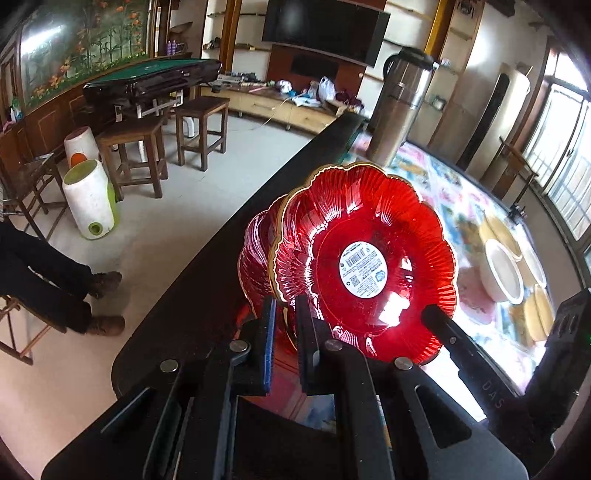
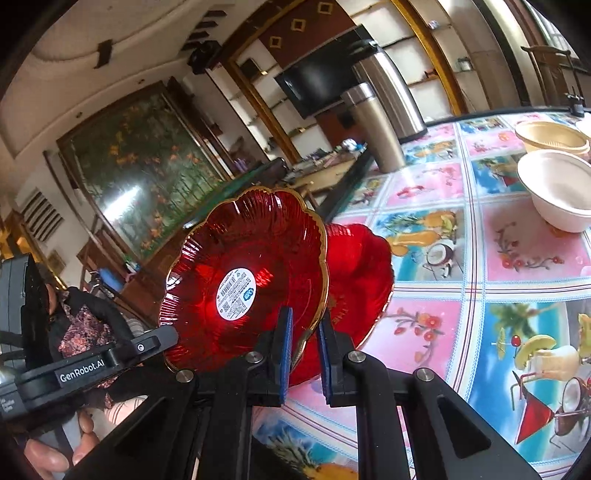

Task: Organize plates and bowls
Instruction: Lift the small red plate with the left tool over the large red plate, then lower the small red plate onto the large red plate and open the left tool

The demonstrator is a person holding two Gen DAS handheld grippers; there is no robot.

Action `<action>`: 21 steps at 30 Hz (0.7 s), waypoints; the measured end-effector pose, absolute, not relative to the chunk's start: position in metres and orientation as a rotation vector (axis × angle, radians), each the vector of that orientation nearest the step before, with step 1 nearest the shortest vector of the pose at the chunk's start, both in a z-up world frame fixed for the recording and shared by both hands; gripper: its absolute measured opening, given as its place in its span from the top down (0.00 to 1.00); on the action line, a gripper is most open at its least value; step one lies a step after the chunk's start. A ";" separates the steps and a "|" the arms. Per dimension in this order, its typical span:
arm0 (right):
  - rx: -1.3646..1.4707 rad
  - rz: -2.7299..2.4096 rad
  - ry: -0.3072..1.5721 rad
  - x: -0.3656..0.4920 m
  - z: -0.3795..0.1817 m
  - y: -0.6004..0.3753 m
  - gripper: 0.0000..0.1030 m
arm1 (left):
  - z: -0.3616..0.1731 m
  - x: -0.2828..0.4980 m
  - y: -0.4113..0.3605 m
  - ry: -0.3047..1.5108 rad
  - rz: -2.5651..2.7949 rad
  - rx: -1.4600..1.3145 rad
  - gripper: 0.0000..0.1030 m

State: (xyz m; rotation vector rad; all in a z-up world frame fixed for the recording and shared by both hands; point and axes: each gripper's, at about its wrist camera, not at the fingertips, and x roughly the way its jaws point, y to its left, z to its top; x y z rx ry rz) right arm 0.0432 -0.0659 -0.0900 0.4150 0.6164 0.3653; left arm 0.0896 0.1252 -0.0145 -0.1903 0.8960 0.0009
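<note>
Both grippers clamp red plates by the rim, held on edge above the table [image 2: 480, 280]. Left gripper [image 1: 284, 317] pinches the rear plate [image 1: 258, 254]; right gripper [image 2: 304, 332] the labelled plate [image 2: 247, 280]. Faces nearly touching, probably to nest them. White bowl [image 2: 557, 192] far right.

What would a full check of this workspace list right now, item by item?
Surface: table with a bright fruit-print cover.
Job's things: stickered red plate held on edge; second red plate close behind it; white bowl and tan bowls on the table.
Clutter: steel flask standing on the table.
Grippers: left claw and right claw each closed on the stickered plate's rim.
Cables: nothing seen.
Surroundings: wooden stools, television, seated person.
</note>
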 end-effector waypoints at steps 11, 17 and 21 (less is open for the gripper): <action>0.410 0.315 0.750 0.081 -0.101 -0.064 0.87 | -0.034 0.110 0.123 0.961 0.068 -0.137 0.91; 0.385 0.317 0.784 0.093 -0.107 -0.059 0.86 | -0.035 0.121 0.116 0.978 0.089 -0.093 0.90; 0.367 0.315 0.786 0.097 -0.107 -0.057 0.85 | -0.039 0.127 0.108 0.996 0.114 -0.041 0.89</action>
